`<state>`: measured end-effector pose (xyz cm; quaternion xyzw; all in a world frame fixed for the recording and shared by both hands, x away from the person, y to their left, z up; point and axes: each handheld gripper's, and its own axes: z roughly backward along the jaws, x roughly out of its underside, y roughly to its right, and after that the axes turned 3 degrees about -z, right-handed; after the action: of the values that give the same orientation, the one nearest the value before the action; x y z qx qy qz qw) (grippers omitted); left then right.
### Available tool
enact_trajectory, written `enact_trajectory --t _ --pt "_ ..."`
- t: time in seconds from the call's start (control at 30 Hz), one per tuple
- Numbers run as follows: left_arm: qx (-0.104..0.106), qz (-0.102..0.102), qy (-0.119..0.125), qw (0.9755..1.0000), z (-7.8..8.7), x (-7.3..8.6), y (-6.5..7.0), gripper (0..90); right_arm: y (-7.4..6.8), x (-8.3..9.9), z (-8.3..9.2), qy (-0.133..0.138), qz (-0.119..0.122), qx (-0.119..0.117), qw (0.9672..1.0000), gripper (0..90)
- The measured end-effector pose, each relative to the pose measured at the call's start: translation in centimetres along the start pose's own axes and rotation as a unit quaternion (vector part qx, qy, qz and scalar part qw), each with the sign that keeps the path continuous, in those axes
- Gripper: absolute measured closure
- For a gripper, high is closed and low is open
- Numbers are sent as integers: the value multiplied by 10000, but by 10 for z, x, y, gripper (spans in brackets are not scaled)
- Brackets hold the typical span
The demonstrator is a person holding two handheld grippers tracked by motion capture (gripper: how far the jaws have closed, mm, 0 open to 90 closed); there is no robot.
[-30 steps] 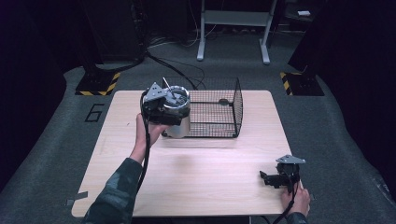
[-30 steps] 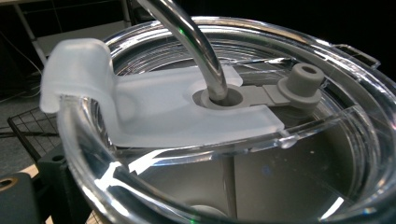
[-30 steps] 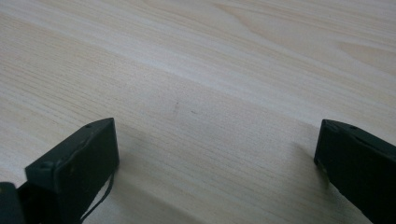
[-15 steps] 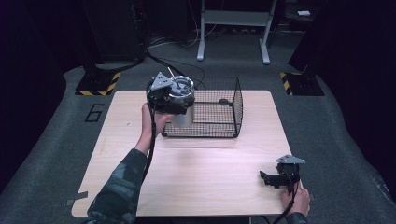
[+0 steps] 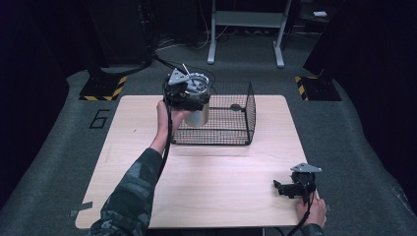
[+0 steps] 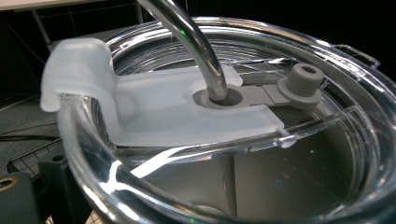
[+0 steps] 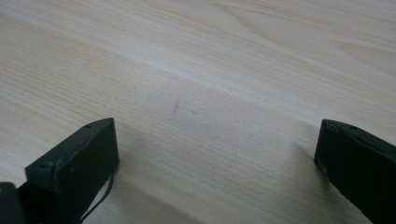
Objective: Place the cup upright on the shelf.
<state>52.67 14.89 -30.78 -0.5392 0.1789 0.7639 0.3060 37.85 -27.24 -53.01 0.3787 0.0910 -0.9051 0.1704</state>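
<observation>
A steel tumbler (image 5: pixel 199 117) is seen at the far left part of the bench (image 5: pixel 206 167), lifted at the left edge of a black wire basket (image 5: pixel 223 115). Whether its base touches the basket floor cannot be told. The tumbler carries a clear plastic lid (image 6: pixel 233 140) with a frosted sliding tab (image 6: pixel 154 112). A metal straw (image 6: pixel 191 42) passes through a grey grommet in the tab, and 1 grey rubber plug (image 6: pixel 303 81) sits just beside it. The inside of the tumbler is seen through the lid as dull grey metal; no contents can be made out.

The left tongs (image 5: pixel 186 96) are held at the rim of the tumbler. In the left gripper view 1 black jaw is seen at the lower left, beside the lid's edge. The tumbler is off the bench in their hold, so they are recorded as clamped on it.

The basket is open at the top. A small dark item (image 5: pixel 236 106) lies on its floor near the far side; it cannot be identified.

The right tongs (image 7: pixel 217 158) are held low over bare wood at the near right corner of the bench, jaws wide apart, with nothing between them.
</observation>
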Motion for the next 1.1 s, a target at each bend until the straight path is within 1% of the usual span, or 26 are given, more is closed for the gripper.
enact_trajectory --t 0.07,0.1,0.13,0.2,0.23,0.3,0.33,0.47,0.5,0.6,0.63,0.67,0.73,0.77,0.8,0.97,1.0,1.1 --pt "-28 31 -25 10000 -8 -1 0 33 0 0 0 -1 -1 0 10000 0" --pt "-28 31 -25 10000 -8 -1 0 34 0 0 0 -1 -1 0 10000 0" --pt "-61 82 6 9999 -12 -1 1 34 0 0 0 1 0 1 10000 0" --pt "-97 88 -4 9999 -19 -2 1 34 0 0 0 -1 -2 2 10000 0" --pt "-115 110 6 9999 -21 -3 1 34 0 0 0 5 -35 2 10000 0" --pt "-172 53 -14 9998 -25 -4 1 34 0 0 0 4 -38 -2 10000 0" --pt "-189 99 14 9998 -28 -4 2 34 -1 0 0 3 -48 1 10000 0" --pt "-228 113 7 9997 -34 -4 2 34 -1 0 0 -11 -54 -7 10000 0" --pt "-242 145 -3 9996 -38 -4 2 33 -1 0 0 -11 -50 -9 10000 0" --pt "-266 136 -23 9996 -42 -4 3 34 -1 0 0 2 -57 -13 10000 0" --pt "-309 69 -68 9995 -46 -3 3 34 0 0 0 2 -47 -13 10000 0" --pt "-319 111 -74 9994 -48 -2 4 34 0 0 0 3 -46 -14 10000 0" --pt "-329 105 -78 9994 -49 -2 4 34 0 0 0 4 -48 -14 10000 0" --pt "-346 174 -72 9992 -53 1 4 34 0 0 0 1 -47 -12 10000 0" --pt "-346 174 -72 9992 -53 1 4 33 0 0 0 1 -47 -12 10000 0" --pt "-487 172 -208 9984 -67 9 3 34 0 0 0 13 -36 -13 10000 0" --pt "-487 172 -208 9984 -67 9 3 34 0 0 0 13 -36 -13 10000 0" --pt "-499 250 -240 9981 -72 13 2 34 0 0 0 11 -32 -13 10000 0"
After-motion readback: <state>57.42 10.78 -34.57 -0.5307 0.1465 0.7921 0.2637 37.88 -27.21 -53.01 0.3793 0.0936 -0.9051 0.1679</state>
